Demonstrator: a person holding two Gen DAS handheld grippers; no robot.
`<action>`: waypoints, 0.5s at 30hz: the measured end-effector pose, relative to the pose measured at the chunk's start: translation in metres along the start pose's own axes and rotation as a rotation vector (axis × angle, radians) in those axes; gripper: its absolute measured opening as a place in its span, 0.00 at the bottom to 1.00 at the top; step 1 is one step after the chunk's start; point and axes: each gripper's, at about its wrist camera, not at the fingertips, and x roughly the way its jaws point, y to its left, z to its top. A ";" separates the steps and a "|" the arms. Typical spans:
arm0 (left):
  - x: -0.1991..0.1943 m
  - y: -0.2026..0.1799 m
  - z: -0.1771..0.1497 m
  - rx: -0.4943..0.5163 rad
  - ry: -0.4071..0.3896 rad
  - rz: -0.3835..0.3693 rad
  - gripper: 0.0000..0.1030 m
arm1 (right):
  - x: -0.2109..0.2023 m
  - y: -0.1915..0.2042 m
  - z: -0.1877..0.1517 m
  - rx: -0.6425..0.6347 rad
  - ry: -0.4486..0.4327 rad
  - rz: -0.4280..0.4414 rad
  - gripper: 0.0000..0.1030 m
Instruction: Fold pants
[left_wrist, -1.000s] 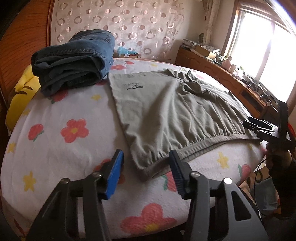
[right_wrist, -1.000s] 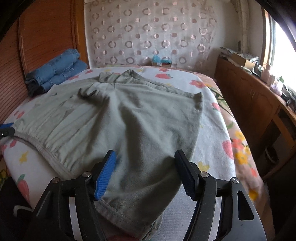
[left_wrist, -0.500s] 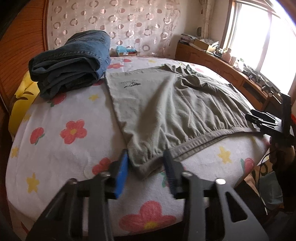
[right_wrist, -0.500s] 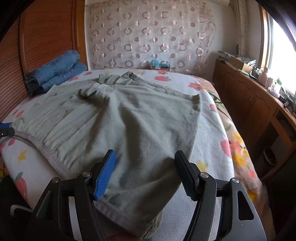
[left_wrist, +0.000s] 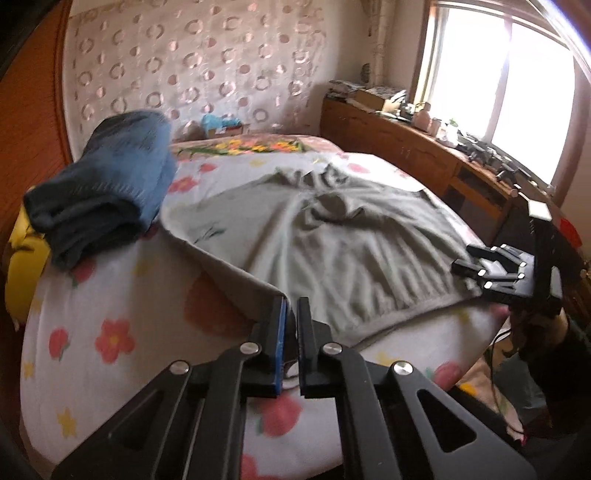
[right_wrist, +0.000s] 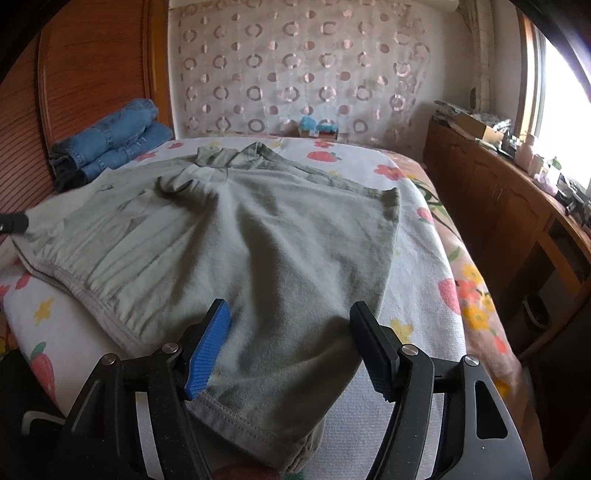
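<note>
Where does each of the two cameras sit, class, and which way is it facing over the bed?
Left wrist: rides the left gripper, shut on the grey shorts at their waistband corner, looking up the bed; the right gripper shows at the right.
Right wrist: rides the right gripper, open, over the shorts' hem, facing the headboard.
Shared: shorts, folded jeans, floral sheet.

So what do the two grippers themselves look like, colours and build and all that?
Both are matte black plastic frames with triangular cut-outs and round silver pivot bolts. The left gripper has flat black fingers, one faced with a blue pad. The right gripper has the same build: a ribbed blue pad on one finger, a ribbed dark pad on the other. In the left view, a dark sleeve shows behind the right gripper.
</note>
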 end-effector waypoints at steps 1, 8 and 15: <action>0.000 -0.006 0.005 0.010 -0.002 -0.010 0.00 | -0.001 -0.001 0.000 0.000 0.002 0.003 0.67; 0.002 -0.049 0.045 0.123 -0.023 -0.052 0.00 | -0.014 0.001 -0.001 -0.016 -0.015 0.015 0.67; 0.009 -0.085 0.078 0.180 -0.037 -0.124 0.00 | -0.028 -0.005 0.003 -0.012 -0.042 0.018 0.67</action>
